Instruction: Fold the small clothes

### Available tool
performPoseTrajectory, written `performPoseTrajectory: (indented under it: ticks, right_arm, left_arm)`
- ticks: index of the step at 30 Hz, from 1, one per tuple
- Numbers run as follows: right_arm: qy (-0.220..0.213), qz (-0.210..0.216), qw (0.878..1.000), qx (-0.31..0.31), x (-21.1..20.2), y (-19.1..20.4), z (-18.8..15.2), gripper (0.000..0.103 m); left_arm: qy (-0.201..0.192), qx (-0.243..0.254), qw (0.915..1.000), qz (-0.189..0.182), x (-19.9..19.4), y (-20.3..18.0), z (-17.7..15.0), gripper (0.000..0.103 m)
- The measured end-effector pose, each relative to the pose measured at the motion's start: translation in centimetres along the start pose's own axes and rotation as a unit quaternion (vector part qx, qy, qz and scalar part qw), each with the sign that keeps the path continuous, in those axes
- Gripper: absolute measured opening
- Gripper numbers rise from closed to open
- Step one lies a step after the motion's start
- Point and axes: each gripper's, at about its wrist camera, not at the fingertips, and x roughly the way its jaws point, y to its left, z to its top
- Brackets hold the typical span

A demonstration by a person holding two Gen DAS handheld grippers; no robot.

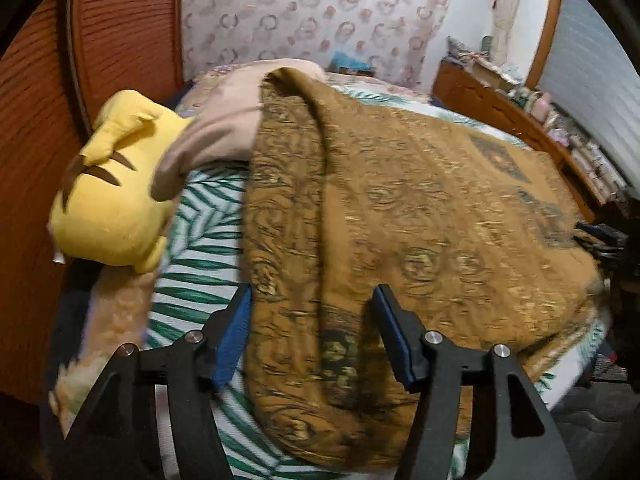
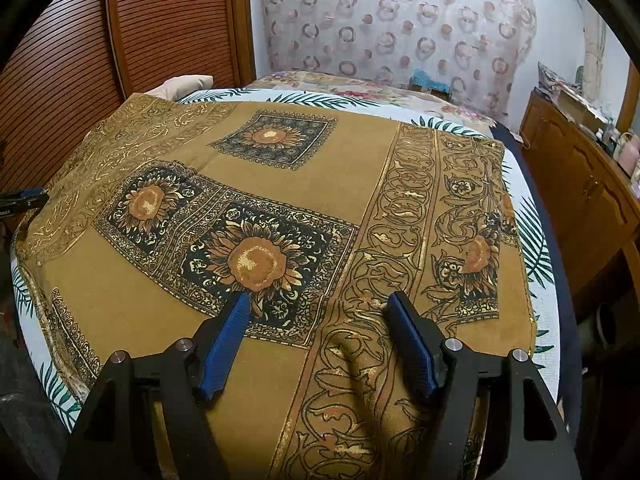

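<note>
A mustard-brown cloth with dark sunflower squares and scroll borders lies spread flat on the bed. In the left wrist view the cloth shows a folded ridge along its left edge. My left gripper is open and empty, its jaws on either side of that ridge, just above it. My right gripper is open and empty, low over the cloth's near edge, where a small wrinkle rises between the jaws. The left gripper's tip shows at the far left of the right wrist view.
The bed sheet is white with green palm leaves. A yellow plush toy and a beige pillow lie at the bed's left side. A wooden shutter door stands behind. A wooden cabinet with clutter runs along the right.
</note>
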Motion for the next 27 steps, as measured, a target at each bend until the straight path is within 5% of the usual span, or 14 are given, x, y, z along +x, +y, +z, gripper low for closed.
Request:
performPoseTrajectory:
  ticks: [2, 6, 18, 27]
  right_arm:
    - [0.0, 0.0, 1.0, 0.0, 0.0, 0.0, 0.0, 0.073]
    - [0.0, 0.0, 1.0, 0.0, 0.0, 0.0, 0.0, 0.074]
    - [0.0, 0.0, 1.0, 0.0, -0.1, 0.0, -0.1, 0.074]
    - [0.0, 0.001, 1.0, 0.0, -0.1, -0.1, 0.0, 0.074]
  left_arm:
    - [0.0, 0.012, 0.9999, -0.008, 0.0, -0.7, -0.1, 0.054]
    - [0.001, 0.026, 0.9994, -0.023, -0.1, -1.7, 0.1, 0.008]
    - [-0.106, 0.05, 0.9911, -0.064, -5.2, -5.6, 3.5, 0.006]
    - [-0.139, 0.079, 0.9824, -0.097, -5.7, -8.8, 6.1, 0.006]
